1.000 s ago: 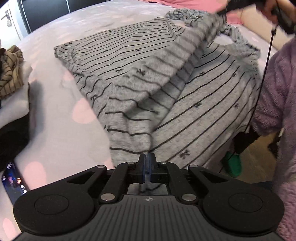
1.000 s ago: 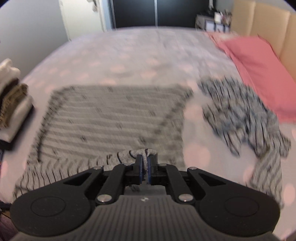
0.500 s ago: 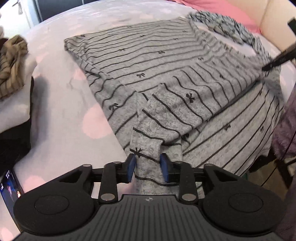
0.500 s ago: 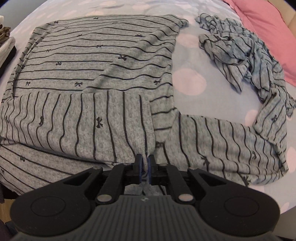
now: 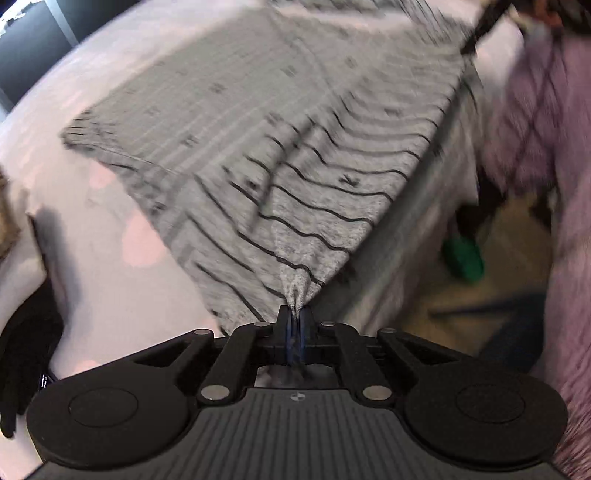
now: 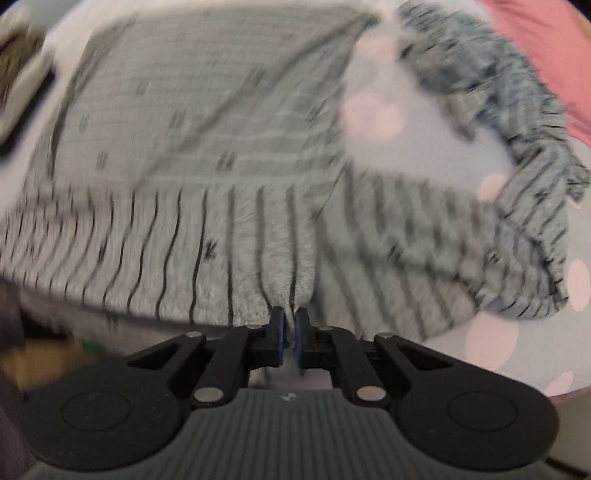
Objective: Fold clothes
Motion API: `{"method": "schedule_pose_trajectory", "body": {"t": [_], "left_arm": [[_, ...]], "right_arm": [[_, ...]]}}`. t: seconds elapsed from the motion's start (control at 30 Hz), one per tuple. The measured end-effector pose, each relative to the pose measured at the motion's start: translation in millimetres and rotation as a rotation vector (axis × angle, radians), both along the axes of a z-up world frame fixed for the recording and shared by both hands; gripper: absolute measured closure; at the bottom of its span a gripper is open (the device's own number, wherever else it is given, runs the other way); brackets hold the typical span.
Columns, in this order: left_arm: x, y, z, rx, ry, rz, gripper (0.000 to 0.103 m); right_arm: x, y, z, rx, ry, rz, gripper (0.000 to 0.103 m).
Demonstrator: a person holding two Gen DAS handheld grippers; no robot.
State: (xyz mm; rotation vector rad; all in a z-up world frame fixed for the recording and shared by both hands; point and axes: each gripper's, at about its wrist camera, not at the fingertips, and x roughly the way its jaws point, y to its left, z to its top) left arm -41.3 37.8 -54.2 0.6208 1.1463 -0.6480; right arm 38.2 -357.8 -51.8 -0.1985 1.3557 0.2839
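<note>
A grey shirt with thin black stripes and small bows [image 5: 314,184] lies spread on the bed, one part folded over its body. My left gripper [image 5: 294,314] is closing its jaws on a pinched corner of that fold, and the cloth pulls taut from the pads. In the right wrist view the same shirt [image 6: 184,129] is blurred. My right gripper [image 6: 289,314] is shut on a bunched edge of it near the bed's front edge. The right gripper's dark tip [image 5: 480,22] shows blurred at the top right of the left wrist view.
A second crumpled striped garment [image 6: 498,92] lies to the right, beside a pink pillow [image 6: 546,44]. A folded stack [image 6: 18,74] sits at the far left. The sheet [image 5: 110,258] is pale with pink dots. A purple fleece sleeve [image 5: 535,129] and a green object [image 5: 463,256] on the floor are to the right.
The left gripper stood open around the shirt's folded end half a second ago and has shut on it again. The right gripper kept its grip and came down toward the bed's near edge.
</note>
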Motion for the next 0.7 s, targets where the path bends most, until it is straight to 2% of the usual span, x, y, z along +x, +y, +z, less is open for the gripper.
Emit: {"method": "schedule_pose_trajectory", "body": {"t": [0.13, 0.23, 0.3, 0.37, 0.4, 0.47, 0.53, 0.63, 0.7], "left_arm": [[-4, -9, -15, 0.041, 0.053, -0.054, 0.101], [0, -8, -17, 0.043, 0.074, -0.048, 0.1], [4, -3, -8, 0.004, 0.09, -0.027, 0.096], [5, 1, 3, -0.044, 0.108, -0.018, 0.091], [5, 3, 10, -0.074, 0.12, -0.023, 0.088], [6, 7, 22, -0.129, 0.131, -0.026, 0.084], [12, 6, 33, -0.163, 0.104, -0.005, 0.082], [35, 6, 39, -0.156, 0.025, 0.079, 0.082], [53, 9, 41, -0.178, -0.002, 0.156, 0.082]], "right_arm": [[-15, 18, -19, -0.094, 0.088, 0.135, 0.096], [-20, 16, -27, -0.112, 0.125, 0.154, 0.095], [-21, 11, -26, -0.095, 0.131, 0.139, 0.09], [-24, 5, -16, -0.073, 0.109, 0.119, 0.083], [-25, 1, -12, -0.062, 0.097, 0.109, 0.074], [-25, -7, 1, -0.044, 0.052, 0.085, 0.073], [-21, -15, 10, -0.019, -0.009, 0.047, 0.073], [-10, -26, 20, 0.027, -0.114, -0.022, 0.073], [2, -33, 18, 0.09, -0.147, -0.088, 0.073]]}}
